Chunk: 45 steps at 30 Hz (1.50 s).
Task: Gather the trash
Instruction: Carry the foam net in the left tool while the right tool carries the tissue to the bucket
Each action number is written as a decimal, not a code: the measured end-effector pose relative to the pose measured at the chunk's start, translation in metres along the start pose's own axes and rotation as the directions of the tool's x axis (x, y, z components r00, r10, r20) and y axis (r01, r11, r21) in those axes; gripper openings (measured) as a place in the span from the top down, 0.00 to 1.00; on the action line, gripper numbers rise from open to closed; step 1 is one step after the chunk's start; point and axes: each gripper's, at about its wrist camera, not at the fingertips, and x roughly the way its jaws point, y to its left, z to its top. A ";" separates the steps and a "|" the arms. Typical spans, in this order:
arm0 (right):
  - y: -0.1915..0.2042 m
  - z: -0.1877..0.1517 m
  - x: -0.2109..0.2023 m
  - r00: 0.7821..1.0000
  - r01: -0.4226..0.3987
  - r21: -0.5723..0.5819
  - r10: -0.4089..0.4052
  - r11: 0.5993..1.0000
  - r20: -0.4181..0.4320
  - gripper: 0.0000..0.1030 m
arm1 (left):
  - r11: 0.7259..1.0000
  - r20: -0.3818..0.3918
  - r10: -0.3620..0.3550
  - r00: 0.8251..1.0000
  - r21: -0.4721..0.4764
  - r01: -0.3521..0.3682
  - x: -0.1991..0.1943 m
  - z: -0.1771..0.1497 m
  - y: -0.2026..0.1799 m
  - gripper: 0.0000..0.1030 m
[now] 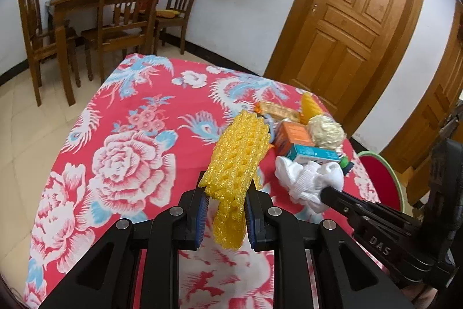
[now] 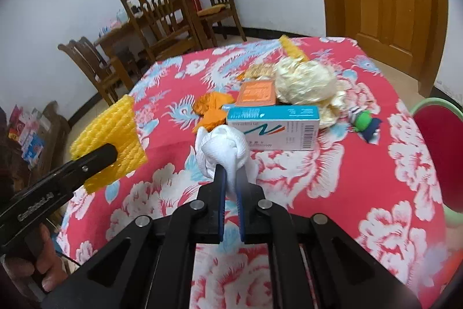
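My left gripper (image 1: 227, 187) is shut on a yellow foam fruit net (image 1: 240, 152) and holds it above the table; the net also shows in the right wrist view (image 2: 110, 132). My right gripper (image 2: 231, 173) is shut on a white crumpled tissue (image 2: 224, 149), seen in the left wrist view (image 1: 306, 178) too. Behind lie a teal and white box (image 2: 275, 126), an orange box (image 2: 257, 93), a cream crumpled paper wad (image 2: 303, 83), an orange wrapper (image 2: 212, 106) and a snack packet (image 2: 259, 68).
The table has a red floral cloth (image 1: 130, 164). A red bin with a green rim (image 2: 437, 149) stands off its right edge. A small green and blue item (image 2: 364, 123) lies by the boxes. Wooden chairs (image 1: 127, 7), a dining table and a door (image 1: 356, 16) stand behind.
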 end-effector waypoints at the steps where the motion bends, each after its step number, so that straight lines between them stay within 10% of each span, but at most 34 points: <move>1: -0.003 0.000 -0.007 1.000 0.000 0.008 0.000 1.000 0.012 0.91 | 1.000 0.002 -0.005 1.000 0.004 0.005 -0.001 0.001 -0.003 0.78; 23: -0.095 0.011 -0.117 0.962 0.139 0.177 -0.175 0.974 0.210 0.91 | 0.975 0.003 -0.169 0.986 0.150 0.166 0.001 0.020 -0.116 0.78; 45: -0.204 -0.008 -0.152 0.910 0.270 0.378 -0.363 0.886 0.200 0.91 | 0.895 -0.114 -0.303 0.946 0.307 0.324 0.053 0.010 -0.253 0.78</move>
